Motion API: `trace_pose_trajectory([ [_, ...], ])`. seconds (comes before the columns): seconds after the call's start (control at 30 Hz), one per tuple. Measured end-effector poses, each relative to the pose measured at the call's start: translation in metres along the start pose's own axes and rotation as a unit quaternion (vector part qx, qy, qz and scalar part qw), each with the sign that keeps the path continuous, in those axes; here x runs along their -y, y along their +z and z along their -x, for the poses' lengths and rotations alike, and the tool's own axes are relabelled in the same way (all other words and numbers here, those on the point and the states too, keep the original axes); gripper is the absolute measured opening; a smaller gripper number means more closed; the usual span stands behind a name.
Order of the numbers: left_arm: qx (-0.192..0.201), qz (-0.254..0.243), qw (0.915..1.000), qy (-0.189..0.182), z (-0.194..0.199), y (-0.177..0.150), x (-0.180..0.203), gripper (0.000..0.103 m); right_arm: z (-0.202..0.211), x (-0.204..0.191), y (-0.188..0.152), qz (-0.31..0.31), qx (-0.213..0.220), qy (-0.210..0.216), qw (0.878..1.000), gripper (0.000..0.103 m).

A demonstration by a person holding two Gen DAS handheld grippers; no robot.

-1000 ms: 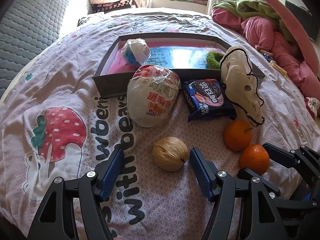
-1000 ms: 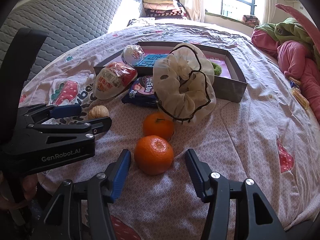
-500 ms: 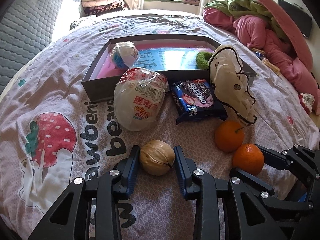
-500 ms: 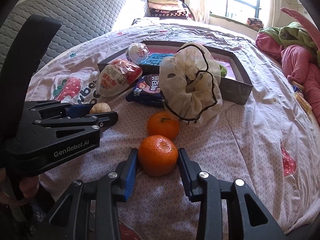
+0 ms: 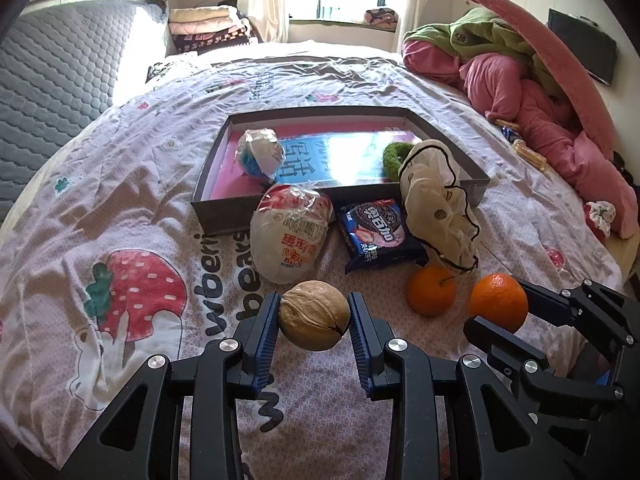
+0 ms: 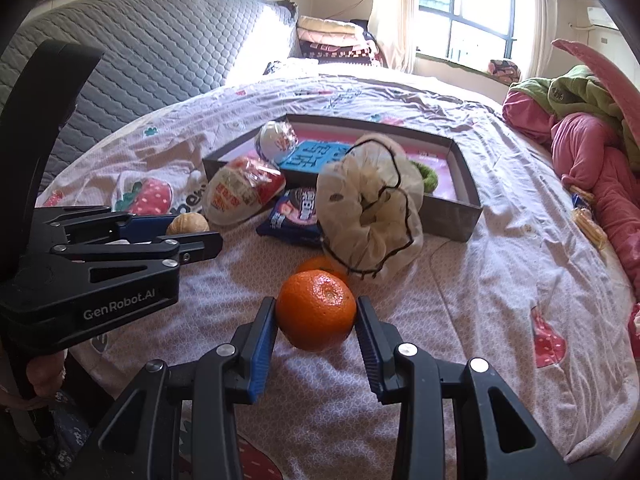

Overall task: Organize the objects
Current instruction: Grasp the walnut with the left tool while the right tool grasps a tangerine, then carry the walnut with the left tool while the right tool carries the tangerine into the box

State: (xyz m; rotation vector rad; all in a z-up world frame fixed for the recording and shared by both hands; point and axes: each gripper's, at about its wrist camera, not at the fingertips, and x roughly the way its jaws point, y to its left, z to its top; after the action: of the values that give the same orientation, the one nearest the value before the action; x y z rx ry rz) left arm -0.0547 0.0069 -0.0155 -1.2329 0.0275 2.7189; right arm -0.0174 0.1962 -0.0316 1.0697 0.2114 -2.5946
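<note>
My left gripper (image 5: 313,316) is shut on a walnut (image 5: 313,321) and holds it above the bedsheet. My right gripper (image 6: 316,318) is shut on an orange (image 6: 316,312), lifted off the bed; it also shows in the left wrist view (image 5: 498,307). A second orange (image 5: 431,290) lies on the sheet. Beyond are a cream scrunchie (image 5: 440,204), an Oreo pack (image 5: 378,232) and a wrapped white bun (image 5: 290,236). A grey tray (image 5: 218,216) behind them holds a small wrapped ball (image 5: 261,154), a blue book and a green ring (image 5: 394,160).
Pink and green bedding (image 5: 532,92) is piled at the right. A grey quilted headboard (image 5: 52,80) stands on the left. Folded blankets (image 5: 208,28) lie by the far window. The bed edge runs close below both grippers.
Both grippers closed from open, the left on the walnut, the right on the near orange. Both have since lifted their loads off the sheet.
</note>
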Motion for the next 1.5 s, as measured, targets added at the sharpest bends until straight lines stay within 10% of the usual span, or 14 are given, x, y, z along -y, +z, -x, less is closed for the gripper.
trace_pose_trajectory([
  [1.5, 0.045, 0.017, 0.9988, 0.012, -0.004, 0.066, -0.006, 0.035, 0.010, 0.034, 0.074, 0.000, 0.082, -0.020, 0.996, 0.039],
])
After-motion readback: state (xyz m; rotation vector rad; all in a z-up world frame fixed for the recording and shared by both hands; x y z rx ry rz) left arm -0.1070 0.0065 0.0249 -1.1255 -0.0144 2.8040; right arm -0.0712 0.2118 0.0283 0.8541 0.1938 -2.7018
